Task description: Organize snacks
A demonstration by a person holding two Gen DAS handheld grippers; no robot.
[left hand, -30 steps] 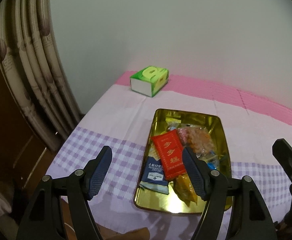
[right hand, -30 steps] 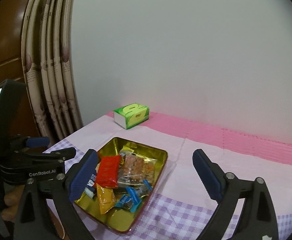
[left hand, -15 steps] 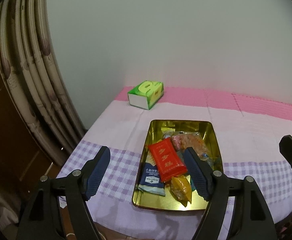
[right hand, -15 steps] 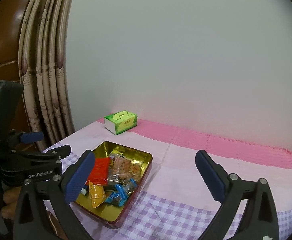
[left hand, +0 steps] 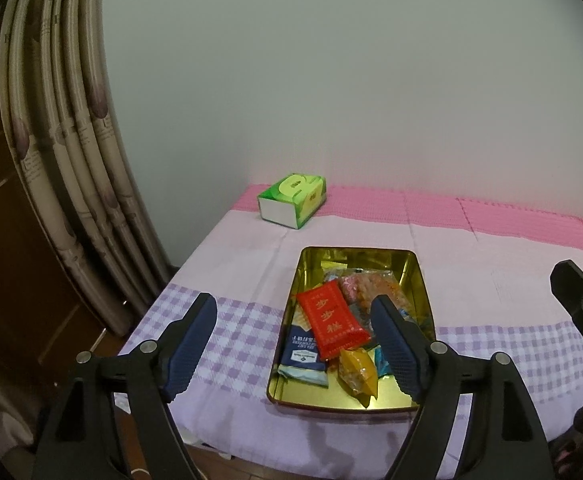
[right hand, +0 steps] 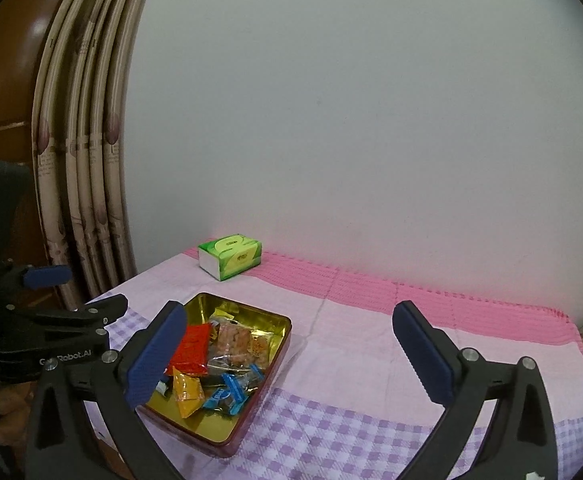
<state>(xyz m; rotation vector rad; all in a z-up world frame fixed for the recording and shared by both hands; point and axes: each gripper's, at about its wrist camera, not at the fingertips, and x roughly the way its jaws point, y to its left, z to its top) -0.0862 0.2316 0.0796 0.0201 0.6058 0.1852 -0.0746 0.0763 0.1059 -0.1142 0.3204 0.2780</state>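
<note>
Seemingly near the end: snack packets [left hand: 333, 322] lie heaped in gold tin [left hand: 421, 280] on the checked-cloth desk [right hand: 371, 360]. Left tool [left hand: 293, 344] and right tool [right hand: 291, 354] gape wide, empty, hovering apart above. Next, judging: withdraw, or straighten packets.

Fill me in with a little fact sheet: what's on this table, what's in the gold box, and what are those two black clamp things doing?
surface: table under a pink, white and lilac checked cloth
container: open gold tin, resting on the cloth
contents: red packet on top, orange packet, blue-wrapped sweets, clear bag of biscuits
also on table: green tissue box, near the wall
left gripper: jaws wide apart, holding nothing
right gripper: jaws wide apart, holding nothing
backdrop: plain wall, curtain at left
</note>
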